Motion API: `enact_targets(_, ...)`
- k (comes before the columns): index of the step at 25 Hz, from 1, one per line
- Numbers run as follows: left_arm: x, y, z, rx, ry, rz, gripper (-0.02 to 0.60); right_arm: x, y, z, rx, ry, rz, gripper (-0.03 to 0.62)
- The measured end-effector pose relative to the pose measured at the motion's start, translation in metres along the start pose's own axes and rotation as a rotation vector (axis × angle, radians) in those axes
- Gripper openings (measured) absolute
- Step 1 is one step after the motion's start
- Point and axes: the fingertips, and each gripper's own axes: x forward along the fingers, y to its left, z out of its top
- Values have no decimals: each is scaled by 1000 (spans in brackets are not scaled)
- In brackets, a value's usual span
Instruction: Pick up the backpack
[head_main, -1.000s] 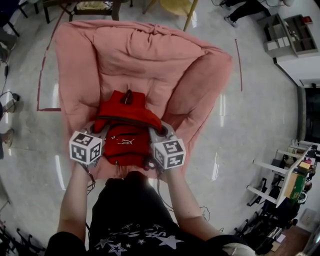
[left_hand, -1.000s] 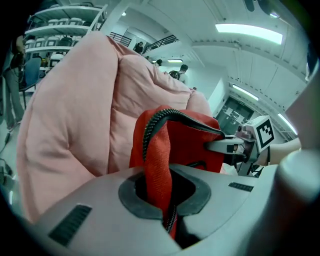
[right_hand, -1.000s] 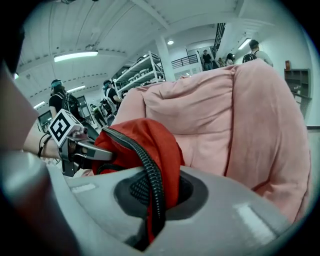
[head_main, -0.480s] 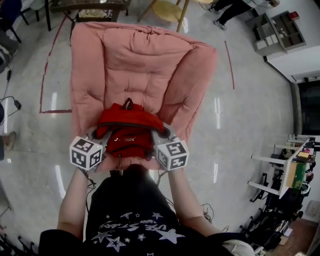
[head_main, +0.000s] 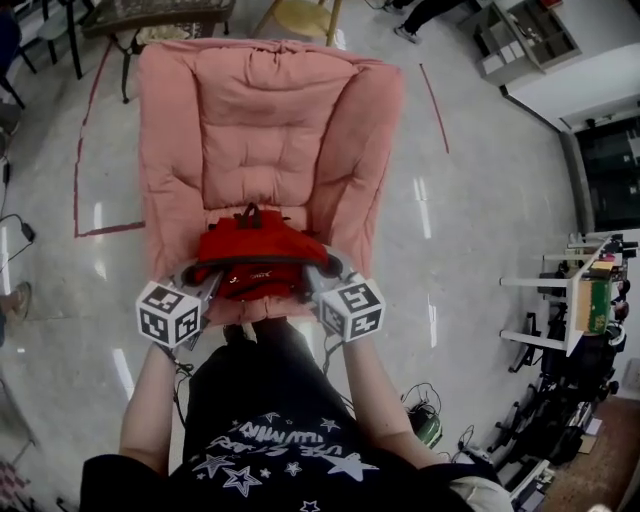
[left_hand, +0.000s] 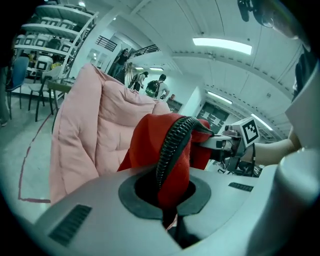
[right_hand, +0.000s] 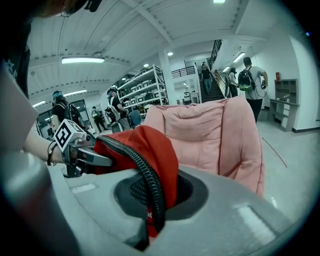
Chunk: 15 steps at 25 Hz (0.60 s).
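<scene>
A red backpack (head_main: 258, 262) with black zip piping hangs between my two grippers, lifted off the pink padded armchair (head_main: 262, 120) and close to the person's body. My left gripper (head_main: 203, 279) is shut on the backpack's left side; in the left gripper view its red fabric and black piping (left_hand: 172, 145) are pinched in the jaws. My right gripper (head_main: 318, 277) is shut on the right side, where the red backpack (right_hand: 150, 150) bunches between its jaws. Each gripper shows in the other's view: right gripper (left_hand: 225, 142), left gripper (right_hand: 87, 156).
The armchair stands on a shiny grey floor with red tape lines (head_main: 80, 190). A wooden chair (head_main: 298, 18) and a dark table (head_main: 150, 15) stand behind it. Racks with clutter (head_main: 580, 310) line the right side. Several people (right_hand: 247, 75) stand in the background.
Both grippers have risen and drawn back toward the person with the backpack, which has come off the armchair's seat.
</scene>
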Motion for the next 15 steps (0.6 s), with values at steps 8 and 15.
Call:
enact_targets(8,-28,-54,-13,11,19,-60,9,-54,18,-4,14,-2,13,12)
enact_targets(15,-47,-103,-7,-44,-90,-18,9,-102,23,-1,-41,-31,81,12)
